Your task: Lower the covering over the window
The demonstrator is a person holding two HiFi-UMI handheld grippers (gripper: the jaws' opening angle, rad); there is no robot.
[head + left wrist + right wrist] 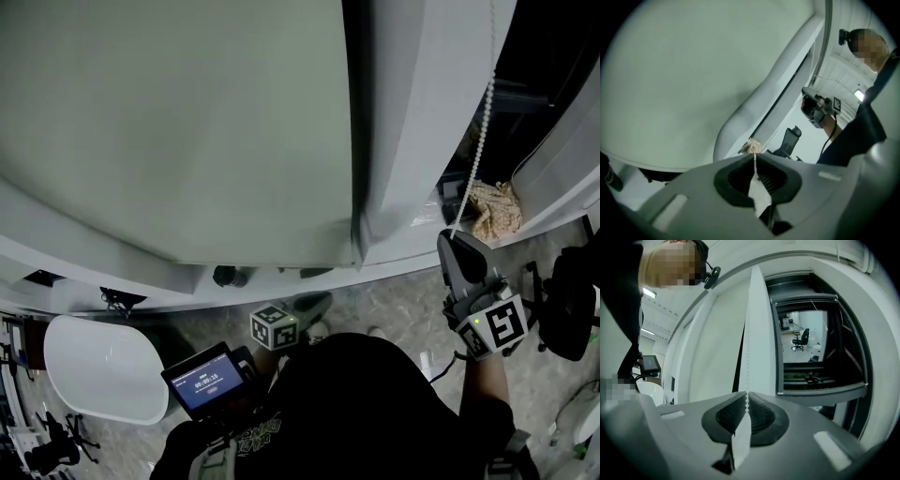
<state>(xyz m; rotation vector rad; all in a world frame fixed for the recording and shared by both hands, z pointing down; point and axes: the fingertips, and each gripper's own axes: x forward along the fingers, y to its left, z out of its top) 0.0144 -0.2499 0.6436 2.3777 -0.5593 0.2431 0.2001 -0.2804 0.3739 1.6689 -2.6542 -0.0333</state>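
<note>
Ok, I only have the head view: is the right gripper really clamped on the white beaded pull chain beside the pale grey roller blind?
Observer: Yes. In the right gripper view the right gripper has its jaws shut on the white beaded pull chain, which runs straight up from the tips.
Operator: And the left gripper?
Observer: In its own view the jaws are together, with no chain between them.
</note>
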